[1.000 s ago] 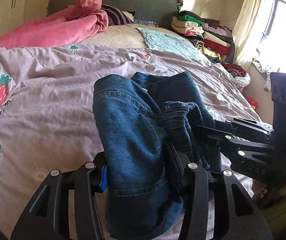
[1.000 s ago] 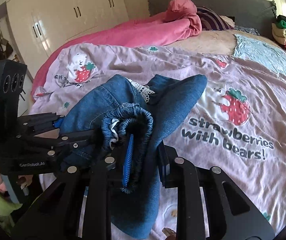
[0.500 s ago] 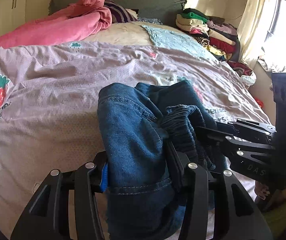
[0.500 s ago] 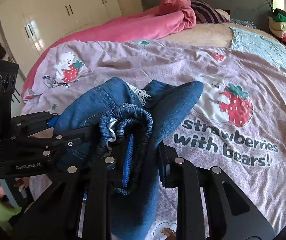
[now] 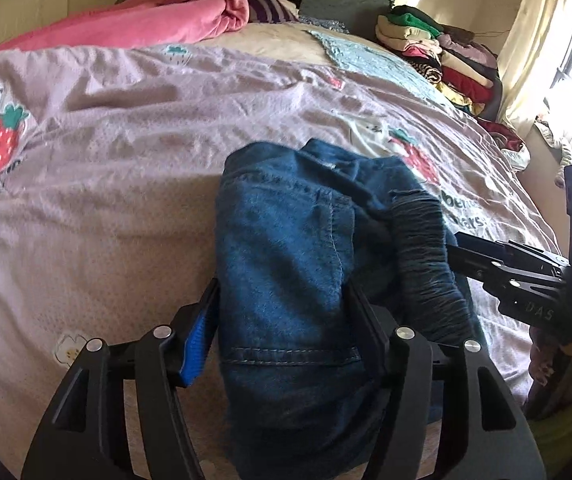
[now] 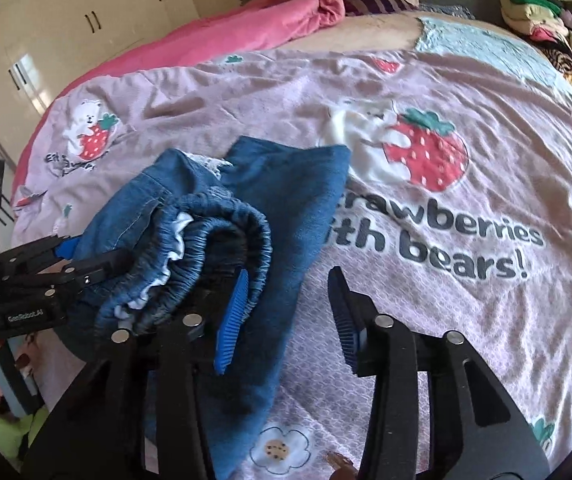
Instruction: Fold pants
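Note:
The blue denim pants [image 5: 286, 264] lie bunched and folded on the pink strawberry bedspread [image 5: 118, 168] near the bed's front edge. My left gripper [image 5: 282, 320] has its jaws spread with the denim filling the gap between them. In the right wrist view the pants [image 6: 278, 216] show their elastic waistband [image 6: 226, 224] rolled up. My right gripper [image 6: 289, 308] is open; its left pad touches the waistband and its right pad stands free over the bedspread. The left gripper [image 6: 82, 264] shows at the left, on the denim.
A pink duvet [image 5: 158, 20] and a striped pillow [image 5: 262, 4] lie at the head of the bed. A stack of folded clothes [image 5: 437, 52] stands at the far right by the curtain. White wardrobes [image 6: 78, 28] stand to the left. A light blue cloth [image 6: 481, 48] lies further up the bed.
My right gripper has opened and let go of the waistband. Both grippers have lowered the pants onto the bedspread, and the left jaws have spread wider.

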A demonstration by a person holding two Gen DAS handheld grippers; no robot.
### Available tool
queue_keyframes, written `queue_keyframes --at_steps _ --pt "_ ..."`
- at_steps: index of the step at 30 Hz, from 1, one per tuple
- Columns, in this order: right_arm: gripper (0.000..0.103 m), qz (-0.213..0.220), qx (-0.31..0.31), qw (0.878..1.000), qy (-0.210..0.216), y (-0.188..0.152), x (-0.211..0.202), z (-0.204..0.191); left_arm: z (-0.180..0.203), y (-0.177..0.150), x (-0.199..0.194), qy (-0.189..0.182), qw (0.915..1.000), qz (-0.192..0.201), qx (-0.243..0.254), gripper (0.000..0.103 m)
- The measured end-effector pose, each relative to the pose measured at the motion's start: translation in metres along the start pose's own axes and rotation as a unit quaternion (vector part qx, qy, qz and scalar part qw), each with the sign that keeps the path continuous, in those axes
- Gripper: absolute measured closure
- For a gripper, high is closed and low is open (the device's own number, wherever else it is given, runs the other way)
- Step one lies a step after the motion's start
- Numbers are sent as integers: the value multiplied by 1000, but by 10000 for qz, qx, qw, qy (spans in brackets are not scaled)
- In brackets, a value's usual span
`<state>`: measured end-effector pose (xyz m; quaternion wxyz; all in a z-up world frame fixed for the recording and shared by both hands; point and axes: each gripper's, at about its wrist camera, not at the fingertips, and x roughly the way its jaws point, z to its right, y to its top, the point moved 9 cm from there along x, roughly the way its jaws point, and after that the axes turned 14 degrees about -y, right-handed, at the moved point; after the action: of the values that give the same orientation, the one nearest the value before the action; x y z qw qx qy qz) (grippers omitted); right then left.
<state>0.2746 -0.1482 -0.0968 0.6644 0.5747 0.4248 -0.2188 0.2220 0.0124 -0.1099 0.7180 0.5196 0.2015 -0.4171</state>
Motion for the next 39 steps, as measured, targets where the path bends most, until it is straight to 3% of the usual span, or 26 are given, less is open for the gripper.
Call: queue_keyframes --at_steps 4,25,28,31,33,39 --pt "64 -189 -34 9997 -149 -9 12 1 -7 -8 9 0 9998 -89 -166 32" --pt "47 -66 52 9998 -191 -6 -8 0 -4 -11 -3 -34 9998 -48 -206 32" --pt "41 4 70 9998 -180 -5 -14 0 -2 -11 -7 -26 9998 -28 -203 31" --pt "36 83 87 9998 -181 -4 -20 1 -2 -11 -10 -14 9998 -12 -208 17" --pt "35 178 108 9997 -156 -3 -26 0 -1 -11 -13 -15 9998 -1 -191 17" --pt "17 536 120 9984 -150 3 -52 1 5 -10 -25 -41 9998 93 -173 17"
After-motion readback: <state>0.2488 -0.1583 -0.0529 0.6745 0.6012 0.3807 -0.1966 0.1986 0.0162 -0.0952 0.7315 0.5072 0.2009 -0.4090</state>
